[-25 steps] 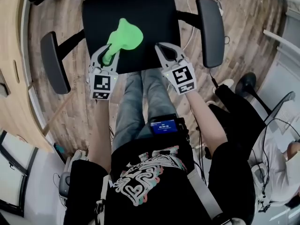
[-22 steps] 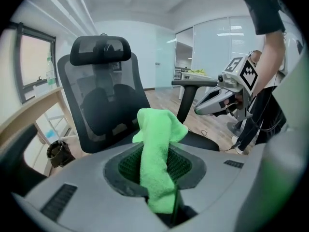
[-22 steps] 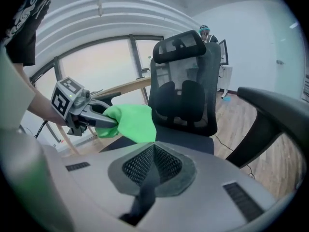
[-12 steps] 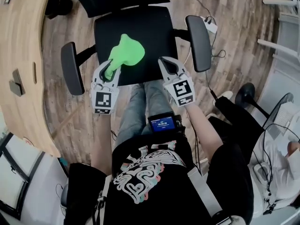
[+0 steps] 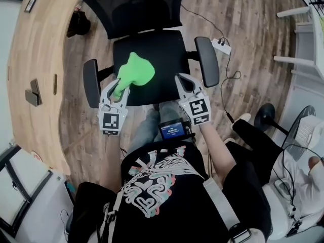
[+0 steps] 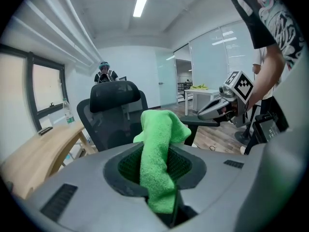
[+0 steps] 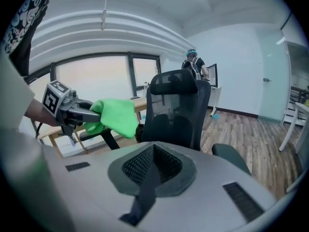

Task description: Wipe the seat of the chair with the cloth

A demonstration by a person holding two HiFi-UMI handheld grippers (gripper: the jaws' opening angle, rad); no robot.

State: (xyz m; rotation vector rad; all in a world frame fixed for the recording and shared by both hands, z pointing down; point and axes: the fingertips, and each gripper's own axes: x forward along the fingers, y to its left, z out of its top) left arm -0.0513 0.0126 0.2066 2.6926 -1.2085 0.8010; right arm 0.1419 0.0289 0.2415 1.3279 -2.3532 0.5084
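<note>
A black office chair stands in front of me, its flat seat point(image 5: 164, 52) facing up in the head view. My left gripper point(image 5: 117, 91) is shut on a bright green cloth point(image 5: 134, 71), which hangs over the seat's front left part. The left gripper view shows the green cloth point(image 6: 160, 158) pinched between the jaws and rising up past them. My right gripper point(image 5: 183, 84) hovers over the seat's front right edge, jaws closed together with nothing in them. In the right gripper view the cloth point(image 7: 116, 116) and the left gripper point(image 7: 84, 111) show at the left.
The chair has a tall backrest point(image 5: 134, 6) and two padded armrests, the left armrest point(image 5: 91, 83) and the right armrest point(image 5: 206, 61). A curved wooden desk point(image 5: 35, 59) runs along the left. A power strip and cable point(image 5: 221, 45) lie on the wood floor at right. Another person sits at the lower right.
The view has pulled back and shifted so the chair sits higher and smaller. Both grippers keep their places at the seat's front edge, the cloth still held.
</note>
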